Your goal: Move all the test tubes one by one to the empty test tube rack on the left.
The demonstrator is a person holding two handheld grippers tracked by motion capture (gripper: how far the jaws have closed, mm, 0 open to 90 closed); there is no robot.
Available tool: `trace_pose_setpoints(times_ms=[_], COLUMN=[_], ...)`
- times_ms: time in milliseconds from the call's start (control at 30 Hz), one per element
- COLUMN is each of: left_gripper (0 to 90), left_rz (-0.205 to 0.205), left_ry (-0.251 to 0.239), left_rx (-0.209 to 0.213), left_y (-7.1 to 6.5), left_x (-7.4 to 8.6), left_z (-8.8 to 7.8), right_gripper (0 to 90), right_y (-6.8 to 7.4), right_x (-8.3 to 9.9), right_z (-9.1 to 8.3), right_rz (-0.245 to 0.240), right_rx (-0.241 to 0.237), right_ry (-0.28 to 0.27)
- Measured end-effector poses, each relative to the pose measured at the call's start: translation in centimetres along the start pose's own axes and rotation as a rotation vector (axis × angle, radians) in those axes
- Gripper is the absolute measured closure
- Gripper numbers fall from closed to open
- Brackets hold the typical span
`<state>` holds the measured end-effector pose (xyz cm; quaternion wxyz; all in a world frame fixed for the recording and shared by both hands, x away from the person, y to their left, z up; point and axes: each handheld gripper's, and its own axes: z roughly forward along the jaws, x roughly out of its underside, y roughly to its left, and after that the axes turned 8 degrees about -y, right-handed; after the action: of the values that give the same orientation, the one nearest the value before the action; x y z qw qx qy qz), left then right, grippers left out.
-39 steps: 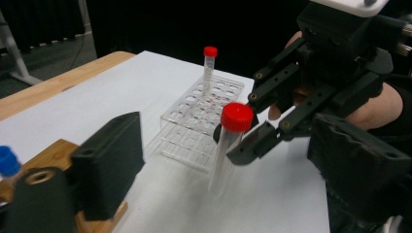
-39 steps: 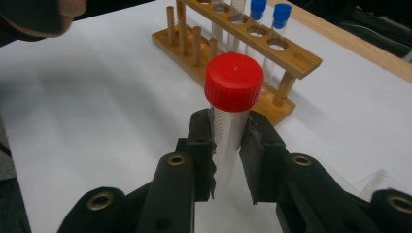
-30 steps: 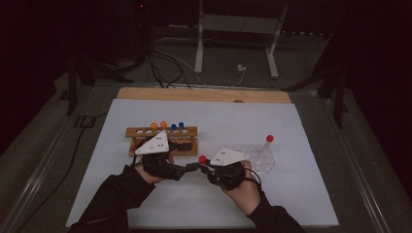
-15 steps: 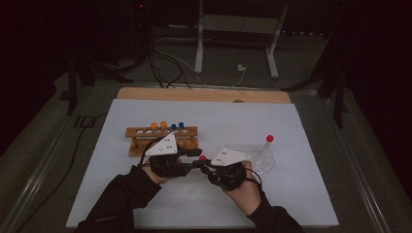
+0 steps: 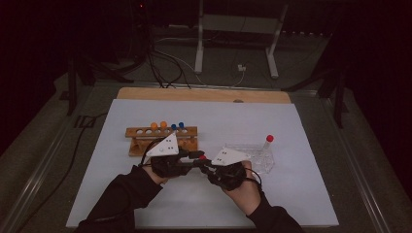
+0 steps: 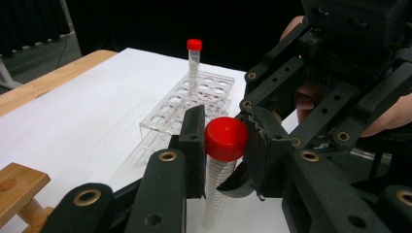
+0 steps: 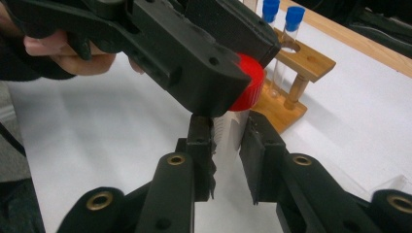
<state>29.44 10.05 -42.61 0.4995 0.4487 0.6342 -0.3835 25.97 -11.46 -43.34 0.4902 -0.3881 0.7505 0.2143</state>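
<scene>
Near the table's (image 5: 121, 194) front edge, the right gripper (image 7: 227, 133) clamps the tube (image 7: 228, 131); the left gripper (image 6: 224, 141), jaws just closing, pinches its red cap (image 6: 226, 138). Uneven twisting could spill it.

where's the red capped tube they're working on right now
In the high view, the red-capped tube is mid-table between both grippers: left gripper clamps its cap, right gripper its body.

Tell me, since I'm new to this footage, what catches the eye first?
Front and centre, both tools meet on one red-capped tube: the left tool has just been closing on its red cap, while the right tool clamps the clear body. Behind stand a wooden rack with orange and blue capped tubes, left, and a clear plastic rack holding another red-capped tube, right.
</scene>
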Motion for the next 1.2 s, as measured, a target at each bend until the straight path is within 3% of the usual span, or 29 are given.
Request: trace_pose_setpoints(times_ms=[167,500,800,933,1200], left_gripper=[71.8,71.9,71.9,71.9,71.9], left_rz=[-0.001,0.0,0.009,0.008,0.001], left_ry=[-0.017,-0.049,-0.073,-0.079,-0.084], left_rx=[-0.033,-0.111,-0.203,-0.249,-0.325], left_y=[0.5,1.6,3.2,3.9,5.1], left_x=[-0.4,-1.3,-2.3,-2.7,-2.6], left_z=[-0.9,-3.3,-6.2,-7.5,-9.5], right_gripper=[53.4,31.1,4.6,0.0,0.0], right_y=[-0.2,-0.6,-0.8,-0.9,-1.1], right_x=[0.0,-0.2,-0.3,-0.4,-0.5], right_z=[-0.2,-1.0,-1.3,-1.4,-1.7], right_rz=[0.016,0.047,0.066,0.071,0.082], right_rx=[-0.002,0.009,0.011,-0.007,-0.014], right_ry=[-0.031,-0.086,-0.117,-0.12,-0.143])
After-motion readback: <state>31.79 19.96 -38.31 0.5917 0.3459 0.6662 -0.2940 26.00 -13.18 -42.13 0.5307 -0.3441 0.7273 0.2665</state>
